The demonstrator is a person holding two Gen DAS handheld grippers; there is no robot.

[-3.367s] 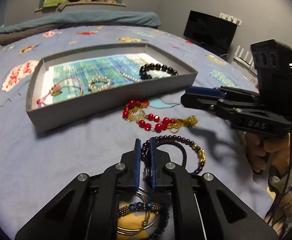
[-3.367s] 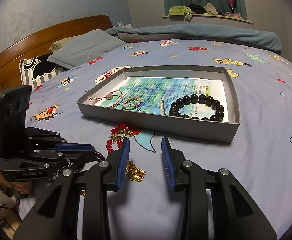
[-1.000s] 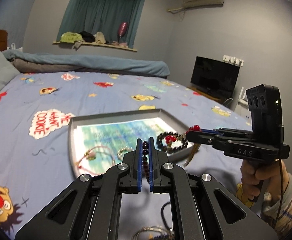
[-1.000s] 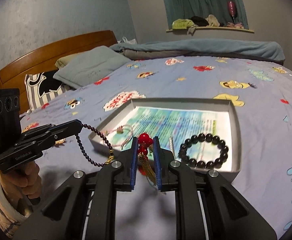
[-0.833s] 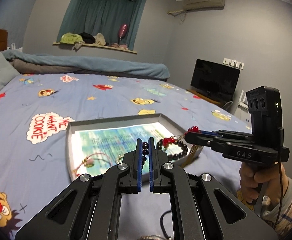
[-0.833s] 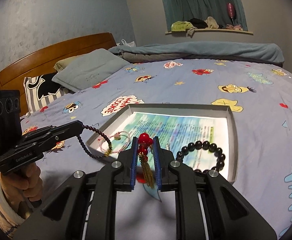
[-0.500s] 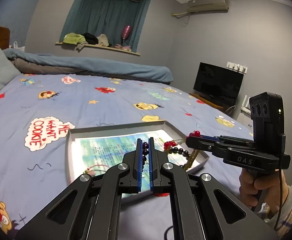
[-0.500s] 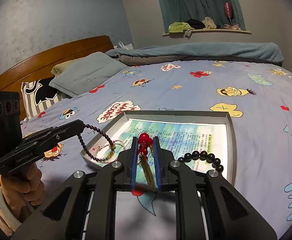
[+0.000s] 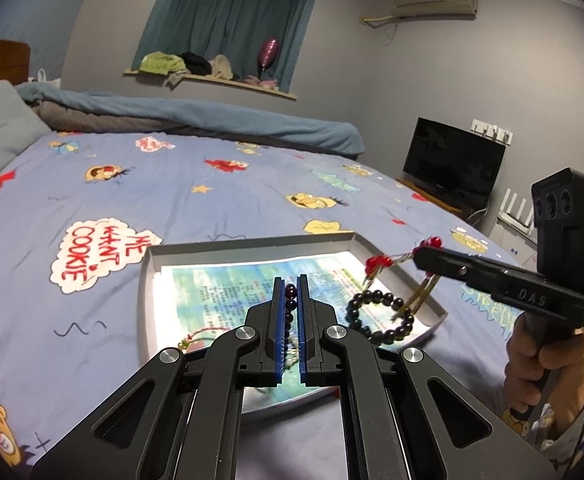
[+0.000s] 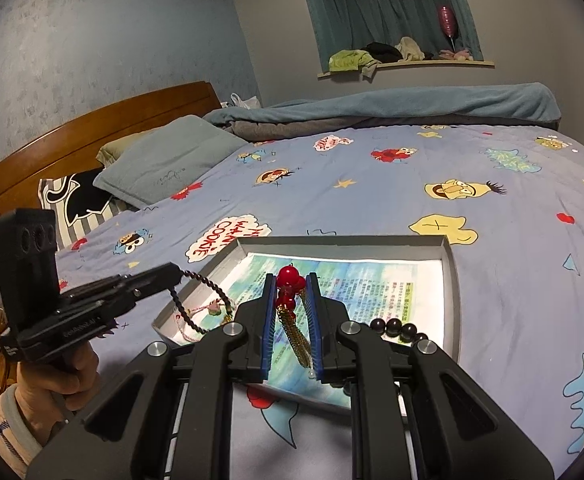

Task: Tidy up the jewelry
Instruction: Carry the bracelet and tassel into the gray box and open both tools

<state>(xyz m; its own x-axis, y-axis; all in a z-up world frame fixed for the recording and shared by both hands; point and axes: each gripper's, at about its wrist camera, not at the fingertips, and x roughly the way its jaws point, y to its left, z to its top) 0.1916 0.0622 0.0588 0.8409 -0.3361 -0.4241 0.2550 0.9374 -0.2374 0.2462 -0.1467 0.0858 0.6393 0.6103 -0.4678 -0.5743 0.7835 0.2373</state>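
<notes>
Your left tool [image 9: 291, 280] pinches the dark bead strand [image 10: 195, 278]. Your right tool [image 10: 292, 276] grips the red-and-gold necklace [image 10: 287, 280]. Both hang above the grey tray [image 9: 147, 280] on the bed [image 9: 211, 184].

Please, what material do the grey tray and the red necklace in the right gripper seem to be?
Grey tray: probably matte cardboard, with thin flat walls and folded corners.
Red necklace, held in the right gripper: glossy beads, glass or plastic, unclear which, on a gold-coloured, metal-looking chain.

Bead bracelet [image 9: 380, 314] in tray [image 9: 147, 280] on bed [image 9: 211, 200].
</notes>
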